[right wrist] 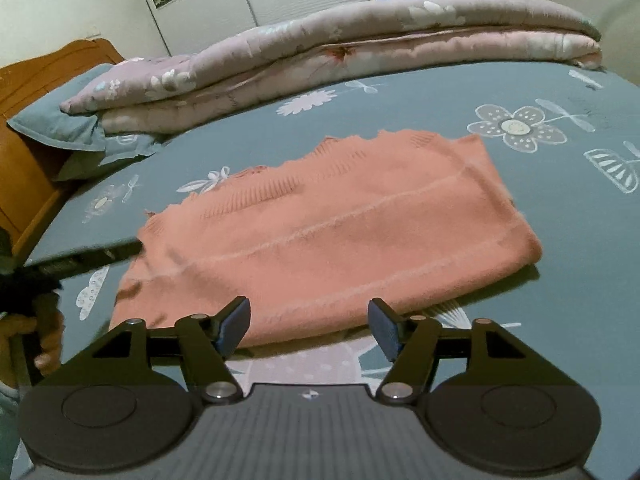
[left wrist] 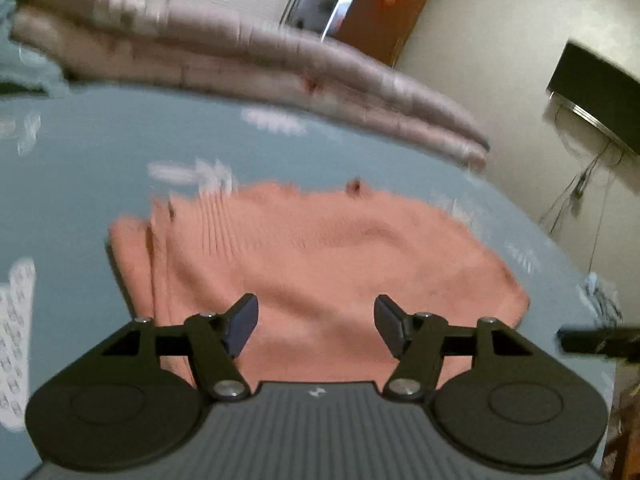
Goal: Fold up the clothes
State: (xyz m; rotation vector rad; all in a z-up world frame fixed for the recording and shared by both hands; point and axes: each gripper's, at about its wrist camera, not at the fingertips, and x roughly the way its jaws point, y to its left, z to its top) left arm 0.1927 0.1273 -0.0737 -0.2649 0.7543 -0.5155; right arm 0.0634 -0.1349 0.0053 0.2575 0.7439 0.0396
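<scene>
A salmon-pink knitted sweater (right wrist: 332, 224) lies folded into a rough rectangle on the blue flowered bedsheet (right wrist: 560, 216). The left wrist view is blurred and shows the same sweater (left wrist: 320, 264) filling the middle. My left gripper (left wrist: 316, 322) hovers over the sweater's near part, open, with nothing pinched between its fingers. Over the sweater's near edge my right gripper (right wrist: 308, 326) is also open and holds nothing. A dark gripper finger (right wrist: 92, 258) reaches in from the left beside the sweater's left end, with a hand (right wrist: 48, 340) below it.
A folded pinkish floral quilt (right wrist: 360, 52) lies along the far side of the bed, with a blue pillow (right wrist: 68, 120) and wooden headboard (right wrist: 24, 92) at left. In the left wrist view a wall, a dark screen (left wrist: 596, 92) and hanging cables border the bed's right edge.
</scene>
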